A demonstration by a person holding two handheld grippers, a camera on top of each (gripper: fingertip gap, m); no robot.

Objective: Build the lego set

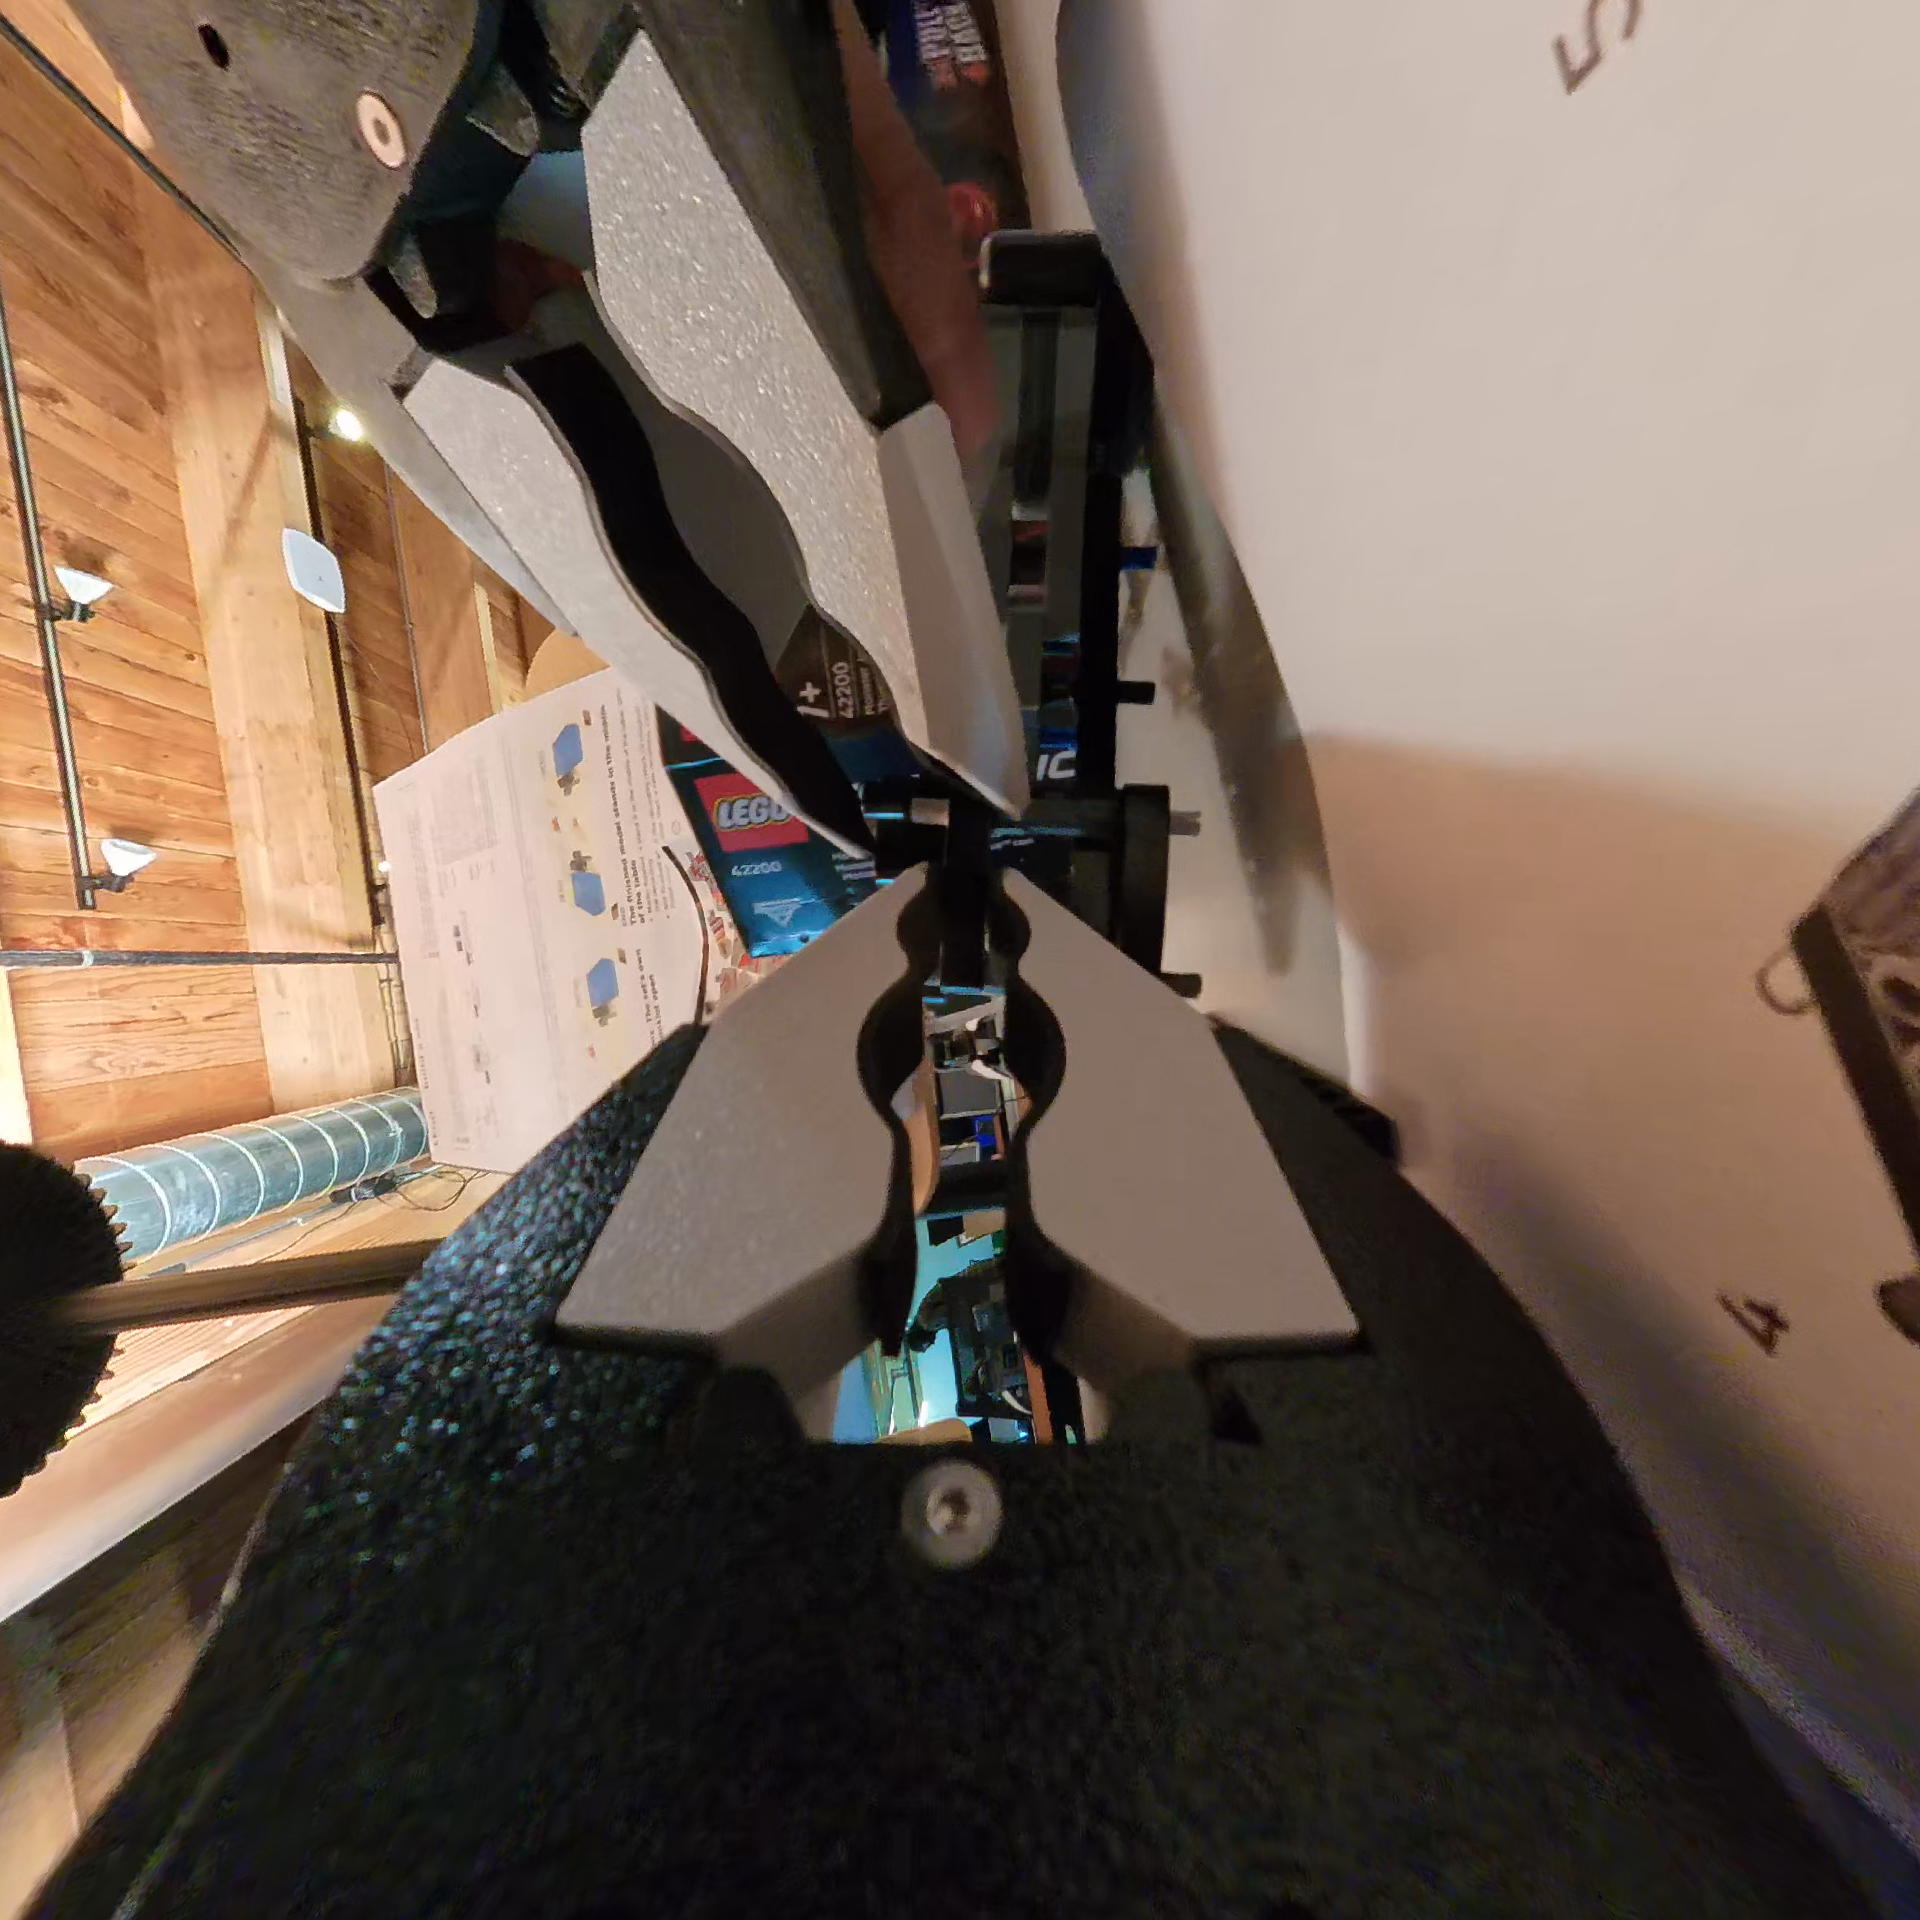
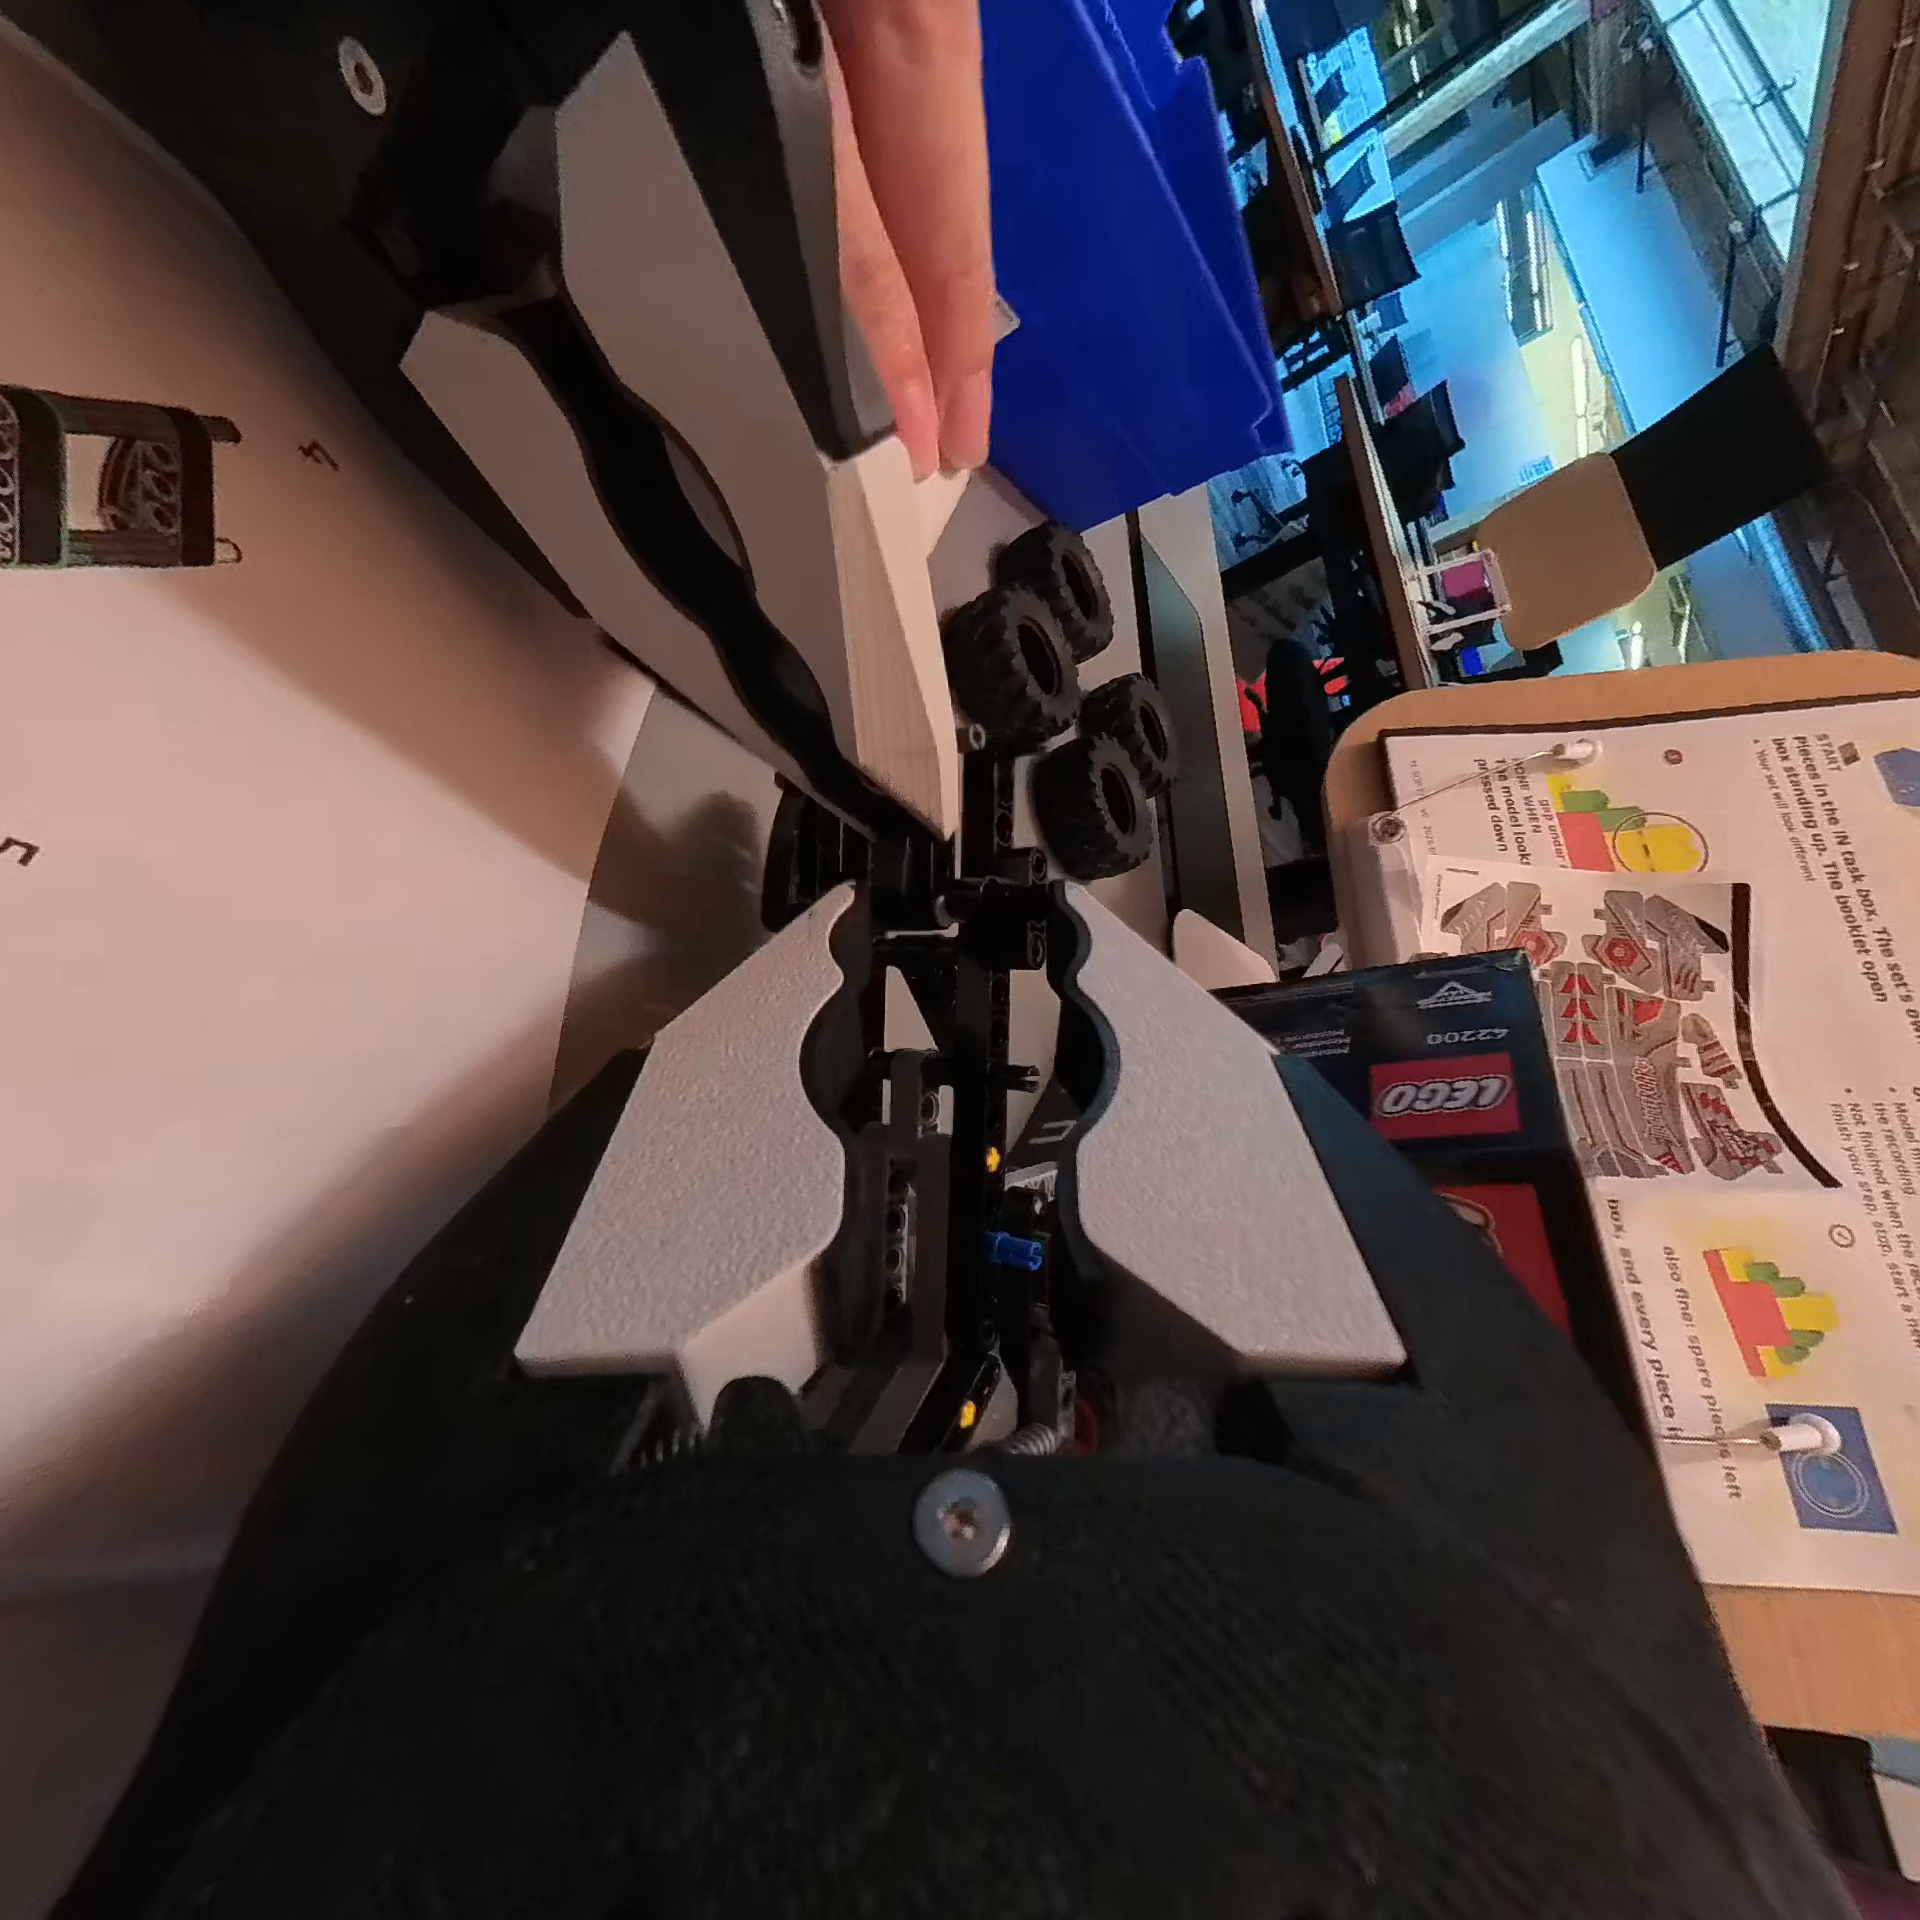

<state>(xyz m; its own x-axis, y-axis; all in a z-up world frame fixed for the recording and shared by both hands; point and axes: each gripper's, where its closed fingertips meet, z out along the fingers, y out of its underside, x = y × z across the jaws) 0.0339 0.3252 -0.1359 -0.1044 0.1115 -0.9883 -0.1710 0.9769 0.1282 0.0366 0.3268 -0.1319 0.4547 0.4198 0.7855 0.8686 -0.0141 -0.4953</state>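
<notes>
We see the lego frame between the right gripper fingers, running forward past their tips. The left gripper comes in from upper left, tips meeting the frame just ahead of ours. Four tires lie clustered just beyond the frame, to its right, in front of the bin. The lego box sits right of the right gripper, with the sticker sheet beyond it on the instruction sheet. The open booklet lies left.
</notes>
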